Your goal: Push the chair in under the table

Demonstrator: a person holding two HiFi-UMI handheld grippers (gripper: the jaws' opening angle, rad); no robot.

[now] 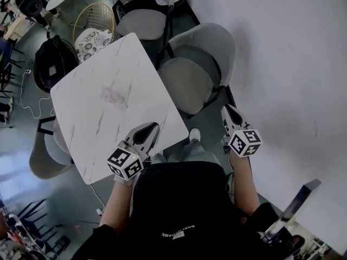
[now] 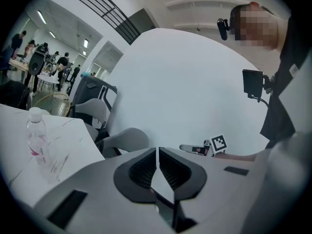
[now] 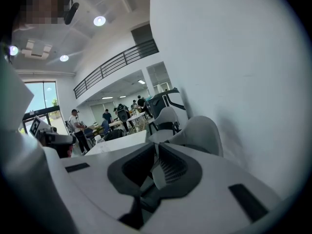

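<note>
A grey shell chair (image 1: pixel 190 80) stands at the right side of the white marble table (image 1: pixel 108 123), pulled out a little, between the table and the white wall. My left gripper (image 1: pixel 150 129) hovers over the table's near corner, jaws shut and empty. My right gripper (image 1: pixel 227 110) is beside the chair's near right edge, apart from it, also shut on nothing. The left gripper view shows the chair (image 2: pixel 124 140) ahead of the closed left gripper (image 2: pixel 157 152). In the right gripper view the chair (image 3: pixel 200 133) sits just beyond the closed right gripper (image 3: pixel 157 147).
A clear water bottle (image 2: pixel 36 140) stands on the table. A second grey chair (image 1: pixel 143 18), a wire chair with a patterned cushion (image 1: pixel 93 28) and a black backpack (image 1: pixel 54 61) ring the table's far side. Another chair (image 1: pixel 46 153) sits at the left. The wall (image 1: pixel 293 64) runs close on the right.
</note>
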